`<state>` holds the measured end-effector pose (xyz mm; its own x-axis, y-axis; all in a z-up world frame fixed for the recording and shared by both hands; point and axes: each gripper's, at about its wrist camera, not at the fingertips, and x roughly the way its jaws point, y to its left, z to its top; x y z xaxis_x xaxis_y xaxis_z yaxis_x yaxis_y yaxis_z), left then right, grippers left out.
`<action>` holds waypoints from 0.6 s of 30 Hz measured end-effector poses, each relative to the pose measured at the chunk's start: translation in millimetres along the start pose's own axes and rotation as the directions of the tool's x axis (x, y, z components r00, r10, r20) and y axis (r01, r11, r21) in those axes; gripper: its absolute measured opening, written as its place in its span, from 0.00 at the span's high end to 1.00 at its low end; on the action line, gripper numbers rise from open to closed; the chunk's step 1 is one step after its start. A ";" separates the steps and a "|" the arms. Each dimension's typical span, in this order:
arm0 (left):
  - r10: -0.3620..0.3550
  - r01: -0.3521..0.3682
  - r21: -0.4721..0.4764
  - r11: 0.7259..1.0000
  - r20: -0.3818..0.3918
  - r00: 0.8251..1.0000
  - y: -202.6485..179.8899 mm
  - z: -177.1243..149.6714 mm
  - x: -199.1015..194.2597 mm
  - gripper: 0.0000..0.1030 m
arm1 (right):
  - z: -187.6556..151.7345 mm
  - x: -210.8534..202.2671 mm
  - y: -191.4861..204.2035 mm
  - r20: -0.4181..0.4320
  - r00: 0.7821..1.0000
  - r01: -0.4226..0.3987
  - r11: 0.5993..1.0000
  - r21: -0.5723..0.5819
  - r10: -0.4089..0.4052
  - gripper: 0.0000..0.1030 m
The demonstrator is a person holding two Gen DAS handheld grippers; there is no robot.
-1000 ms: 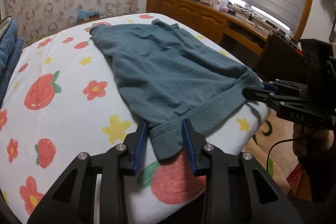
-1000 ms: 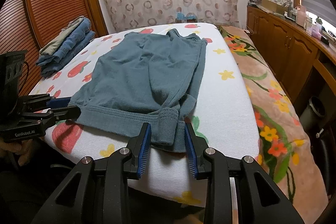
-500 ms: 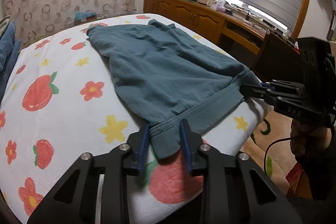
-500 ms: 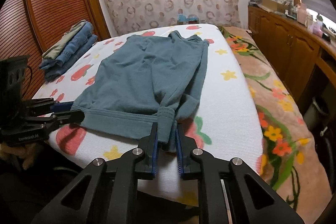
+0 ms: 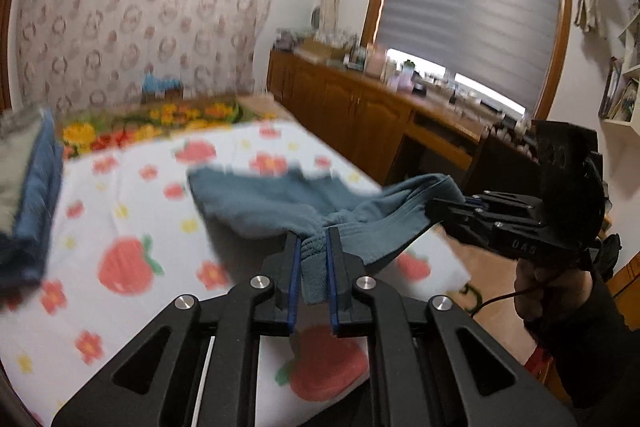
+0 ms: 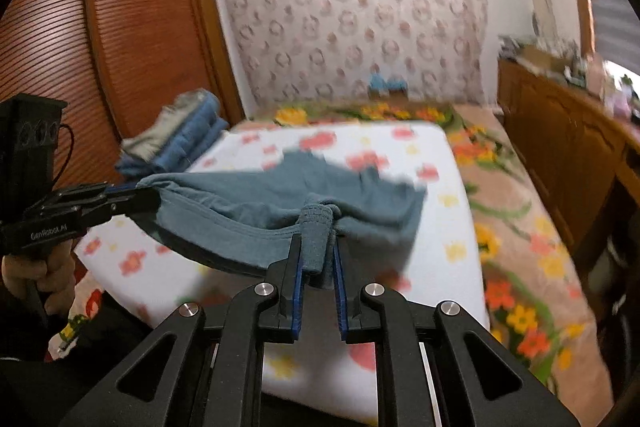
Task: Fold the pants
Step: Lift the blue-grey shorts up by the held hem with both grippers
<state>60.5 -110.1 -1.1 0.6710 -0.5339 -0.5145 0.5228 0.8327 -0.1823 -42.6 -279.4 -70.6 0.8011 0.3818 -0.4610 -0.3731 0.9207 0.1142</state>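
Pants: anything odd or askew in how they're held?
Nothing stands out. The pants hang by the waistband between the left claw and the right claw, each pinching a bunched corner. The far end trails on the bed; blur hides detail there.

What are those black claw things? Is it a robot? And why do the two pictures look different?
No robot here. A person holds a grabbing tool in each hand, and each one carries a camera looking along its fingers. One picture is taken from the left tool, the other from the right tool. Each also sees the other tool off to the side. Together they pinch the waistband of blue-green pants, one at each end, and its near edge hangs off the bed. The bed's sheet has strawberries and flowers printed on it. A stack of folded clothes sits beside the pants.
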 end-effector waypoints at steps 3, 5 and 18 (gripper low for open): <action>0.003 -0.004 0.006 1.000 0.050 0.999 1.5 19.1 -17.8 0.88 | 26.2 -10.0 9.6 0.043 0.999 -0.010 0.999 -0.044 0.012 0.87; 0.010 -0.011 0.011 1.000 0.080 0.997 3.1 30.1 -28.6 0.88 | 44.6 -17.1 17.4 0.074 0.997 -0.016 0.997 -0.073 0.022 0.87; 0.111 -0.117 0.013 0.993 0.241 0.964 29.1 90.7 -77.4 0.88 | 141.2 -13.8 44.9 0.161 0.975 -0.129 0.977 -0.168 0.156 0.87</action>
<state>71.5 -57.8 109.4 0.8313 -0.4581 -0.3146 0.4473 0.8875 -0.1103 -4.3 -232.1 65.2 0.7977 0.5290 -0.2897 -0.5467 0.8370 0.0229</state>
